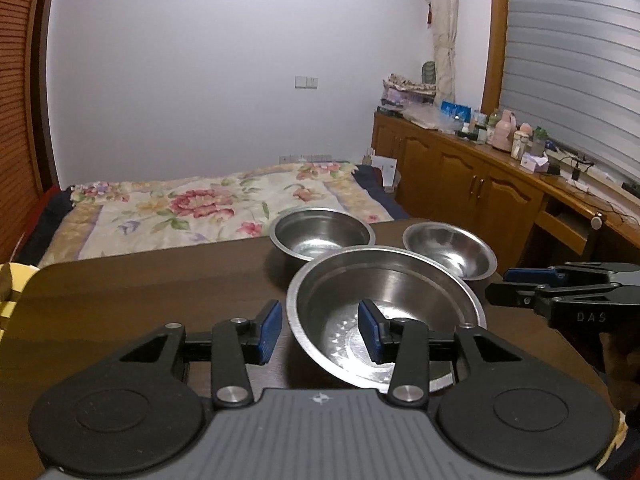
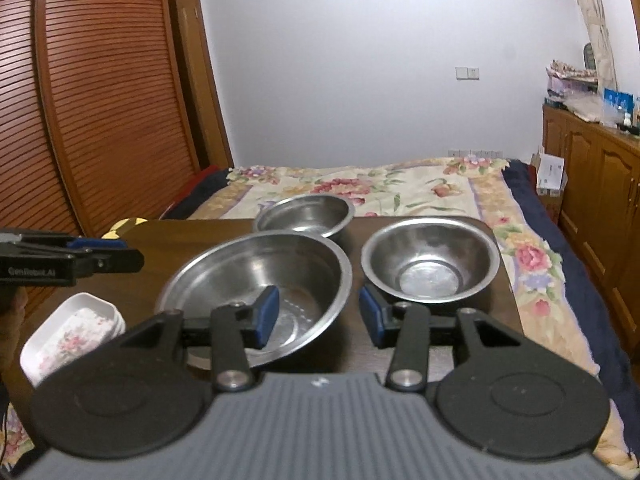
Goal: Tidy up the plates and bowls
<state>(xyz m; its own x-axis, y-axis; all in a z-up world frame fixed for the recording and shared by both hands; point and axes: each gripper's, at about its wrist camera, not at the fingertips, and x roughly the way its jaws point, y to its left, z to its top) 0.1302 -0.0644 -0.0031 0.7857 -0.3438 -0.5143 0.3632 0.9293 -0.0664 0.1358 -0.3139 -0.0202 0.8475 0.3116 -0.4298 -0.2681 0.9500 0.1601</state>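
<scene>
Left hand-held gripper, jaws apart, straddles upright large bowl's rim.

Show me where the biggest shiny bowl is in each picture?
Left wrist view: the biggest steel bowl sits low, right of centre, just ahead of the left gripper, whose right finger overlaps it.
Right wrist view: the same bowl sits left of centre, behind the right gripper's left finger.
Shared landmark: the floral bedspread beyond the dark table.
</scene>
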